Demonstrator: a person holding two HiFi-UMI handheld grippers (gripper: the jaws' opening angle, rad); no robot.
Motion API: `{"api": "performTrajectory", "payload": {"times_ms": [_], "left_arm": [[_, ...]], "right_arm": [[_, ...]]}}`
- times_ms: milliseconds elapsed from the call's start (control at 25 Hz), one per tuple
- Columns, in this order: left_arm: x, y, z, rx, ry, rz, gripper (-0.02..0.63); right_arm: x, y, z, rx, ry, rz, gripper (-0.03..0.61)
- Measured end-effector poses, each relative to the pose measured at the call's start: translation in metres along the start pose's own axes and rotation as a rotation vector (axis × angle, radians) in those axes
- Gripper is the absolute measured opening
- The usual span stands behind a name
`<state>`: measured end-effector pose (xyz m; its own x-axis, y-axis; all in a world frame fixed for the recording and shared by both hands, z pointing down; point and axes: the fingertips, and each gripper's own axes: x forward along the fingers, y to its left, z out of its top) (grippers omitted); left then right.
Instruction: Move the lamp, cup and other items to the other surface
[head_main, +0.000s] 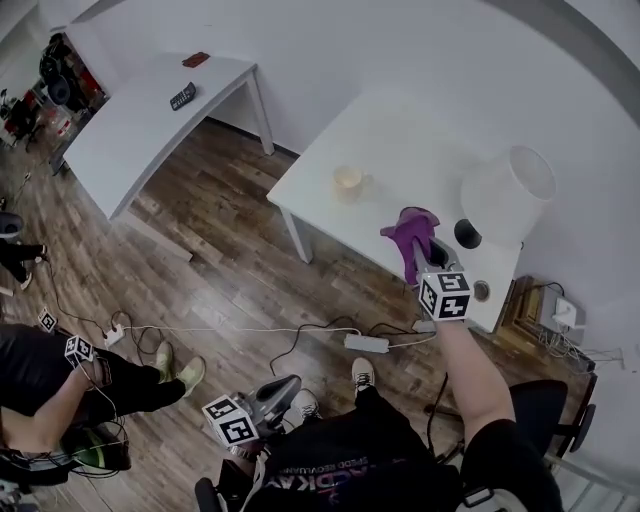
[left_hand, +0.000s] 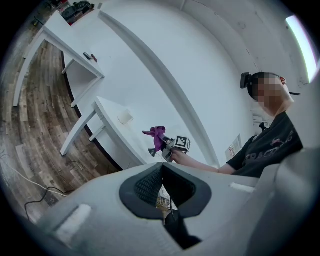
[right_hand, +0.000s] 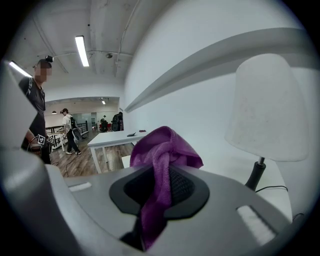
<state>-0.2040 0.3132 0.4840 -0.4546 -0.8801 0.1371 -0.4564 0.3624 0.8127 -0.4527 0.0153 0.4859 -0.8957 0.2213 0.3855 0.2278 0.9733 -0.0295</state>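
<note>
Purple cloth (head_main: 410, 232) is pinched in the right gripper (head_main: 425, 258), bunched above the jaws, over the counter (head_main: 400, 120). Lamp (head_main: 505, 190) sits near that gripper's right, cup (head_main: 347, 180) ahead-left. Left gripper (head_main: 272, 392) is closed, empty, well back from the counter.

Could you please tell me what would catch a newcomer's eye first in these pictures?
The purple cloth stands out, pinched in the right gripper above the front edge of the near white table. Right of it stands a lamp with a big white shade, and a pale cup sits toward the table's left.
</note>
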Motion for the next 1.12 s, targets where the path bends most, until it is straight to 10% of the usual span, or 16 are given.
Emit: {"api": "performTrajectory", "payload": {"times_ms": [1120], "left_arm": [[-0.063, -0.029, -0.034, 0.108, 0.217, -0.231, 0.000]], "right_arm": [[-0.202, 0.041, -0.021, 0.114, -0.146, -0.254, 0.058]]}}
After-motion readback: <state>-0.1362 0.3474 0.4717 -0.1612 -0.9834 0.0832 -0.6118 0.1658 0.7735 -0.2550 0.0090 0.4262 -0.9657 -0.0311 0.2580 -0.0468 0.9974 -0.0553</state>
